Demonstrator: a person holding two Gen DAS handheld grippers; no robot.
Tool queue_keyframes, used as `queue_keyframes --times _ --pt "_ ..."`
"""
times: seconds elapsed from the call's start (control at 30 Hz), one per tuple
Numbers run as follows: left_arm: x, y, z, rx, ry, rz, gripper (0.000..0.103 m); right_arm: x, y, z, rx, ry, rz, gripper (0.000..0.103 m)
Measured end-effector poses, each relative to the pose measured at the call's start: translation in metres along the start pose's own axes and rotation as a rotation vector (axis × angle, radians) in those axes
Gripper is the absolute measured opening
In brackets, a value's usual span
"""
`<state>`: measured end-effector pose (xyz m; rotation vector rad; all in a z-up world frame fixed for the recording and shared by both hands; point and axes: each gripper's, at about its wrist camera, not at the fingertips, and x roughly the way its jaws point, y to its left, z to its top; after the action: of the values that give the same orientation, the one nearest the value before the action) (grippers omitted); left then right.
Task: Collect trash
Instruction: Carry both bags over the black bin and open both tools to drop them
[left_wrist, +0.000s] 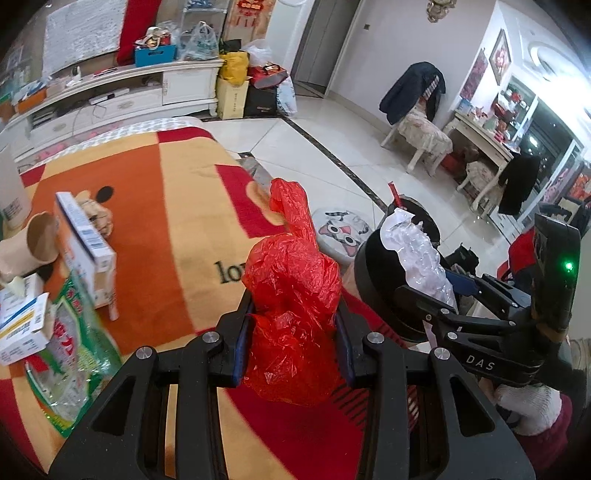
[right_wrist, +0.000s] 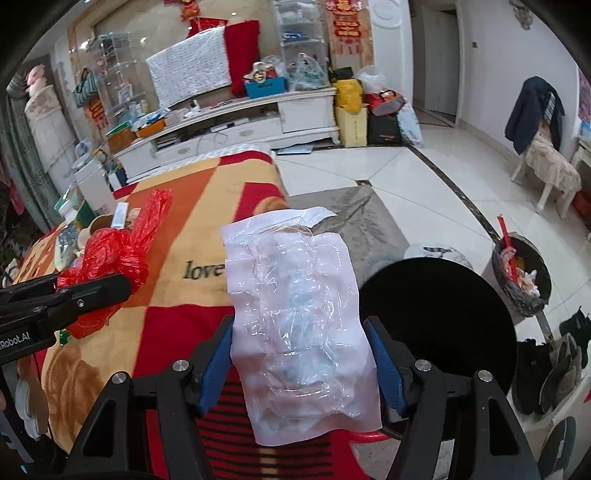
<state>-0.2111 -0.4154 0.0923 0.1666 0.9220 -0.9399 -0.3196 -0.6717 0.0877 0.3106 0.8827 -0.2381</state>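
Observation:
My left gripper (left_wrist: 294, 349) is shut on a crumpled red plastic bag (left_wrist: 291, 295) and holds it above the orange and red blanket (left_wrist: 173, 221). The red bag also shows at the left of the right wrist view (right_wrist: 110, 254). My right gripper (right_wrist: 301, 363) is shut on a clear plastic wrapper (right_wrist: 295, 306), held up next to a round black bin (right_wrist: 443, 317). In the left wrist view the wrapper (left_wrist: 421, 254) sits over the black bin (left_wrist: 380, 280), with the right gripper (left_wrist: 439, 295) to the right of the red bag.
On the blanket's left lie a white and blue box (left_wrist: 83, 243), a paper cup (left_wrist: 38, 243), small cartons (left_wrist: 26, 325) and a green plastic package (left_wrist: 77, 354). A second bin full of rubbish (right_wrist: 524, 273) stands on the tiled floor. A cat-print stool (left_wrist: 341, 232) is beside the table.

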Motion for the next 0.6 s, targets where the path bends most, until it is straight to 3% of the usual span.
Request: queue_keyframes --times 0.6 --pt "0.065 -0.066 0.016 0.097 0.070 -0.078 0.036 -0.010 -0.094 -0.022 0.159 0.017 -0.135 0.067"
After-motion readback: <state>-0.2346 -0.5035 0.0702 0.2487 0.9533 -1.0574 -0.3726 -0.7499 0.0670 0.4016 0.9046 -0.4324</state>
